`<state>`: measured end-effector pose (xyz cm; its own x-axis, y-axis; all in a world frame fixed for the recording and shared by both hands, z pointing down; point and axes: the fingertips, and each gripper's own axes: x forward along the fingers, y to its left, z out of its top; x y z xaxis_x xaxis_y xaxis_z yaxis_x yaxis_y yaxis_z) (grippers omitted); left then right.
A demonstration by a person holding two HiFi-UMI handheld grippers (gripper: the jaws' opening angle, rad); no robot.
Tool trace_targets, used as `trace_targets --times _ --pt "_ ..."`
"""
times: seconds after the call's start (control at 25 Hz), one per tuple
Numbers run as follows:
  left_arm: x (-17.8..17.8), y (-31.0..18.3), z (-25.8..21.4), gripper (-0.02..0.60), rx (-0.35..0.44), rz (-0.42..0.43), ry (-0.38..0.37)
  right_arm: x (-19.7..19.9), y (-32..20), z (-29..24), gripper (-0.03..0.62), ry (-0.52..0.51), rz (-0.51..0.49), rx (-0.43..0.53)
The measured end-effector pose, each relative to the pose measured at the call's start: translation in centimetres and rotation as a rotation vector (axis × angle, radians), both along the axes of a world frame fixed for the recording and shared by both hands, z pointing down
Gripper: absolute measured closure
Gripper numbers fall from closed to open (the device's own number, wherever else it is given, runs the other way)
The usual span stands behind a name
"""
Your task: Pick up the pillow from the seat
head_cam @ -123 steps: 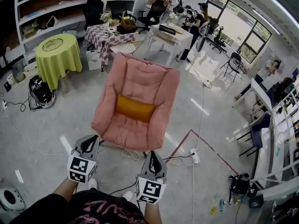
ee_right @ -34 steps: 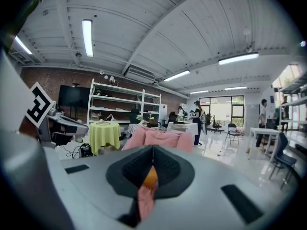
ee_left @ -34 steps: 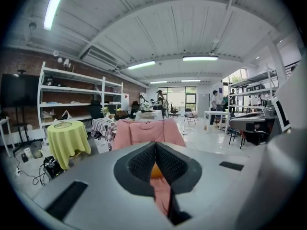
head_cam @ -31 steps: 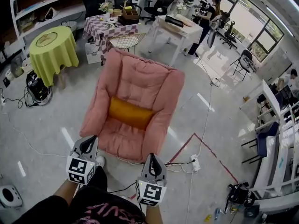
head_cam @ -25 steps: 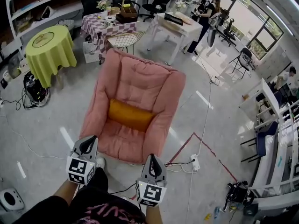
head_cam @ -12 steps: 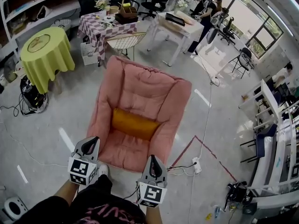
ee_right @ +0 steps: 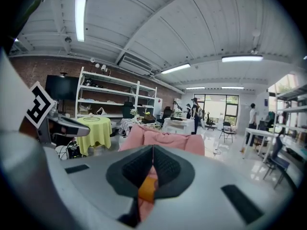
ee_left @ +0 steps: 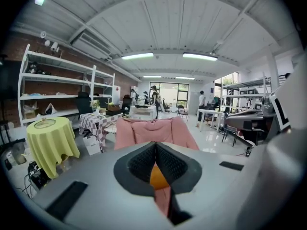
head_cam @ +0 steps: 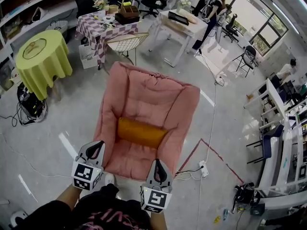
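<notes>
Held short of the pink chair [head_cam: 144,95], left gripper [head_cam: 97,144] and right gripper [head_cam: 157,163] aimed at the orange pillow [head_cam: 140,132] lying across the seat; fingers pressed together, empty, probably pending the reach.

- The head view looked steeply down from above the person, with the left gripper [head_cam: 95,146] and right gripper [head_cam: 157,164] at its bottom edge and the pink armchair [head_cam: 144,95] just ahead.
- Each gripper view looked nearly level along its own jaws, low and close before the armchair's front.
- All three shared the armchair, the orange pillow [head_cam: 141,132] and the yellow-green clothed table [head_cam: 41,61].
</notes>
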<state>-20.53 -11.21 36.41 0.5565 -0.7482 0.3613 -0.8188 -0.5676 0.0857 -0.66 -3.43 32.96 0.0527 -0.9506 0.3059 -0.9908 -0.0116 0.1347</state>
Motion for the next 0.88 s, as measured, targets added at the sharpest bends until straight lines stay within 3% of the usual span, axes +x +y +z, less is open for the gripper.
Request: trace_targets --times 0.44,0.88 --pt "0.4 -2.2 0.3 0.572 -0.013 0.070 0.009 0.1 -1.8 -0.4 0.574 0.028 0.053 -0.008" --pt "1.3 -3.4 0.6 0.572 -0.018 0.086 0.019 1.9 -2.1 -0.8 0.574 0.052 0.090 -0.006"
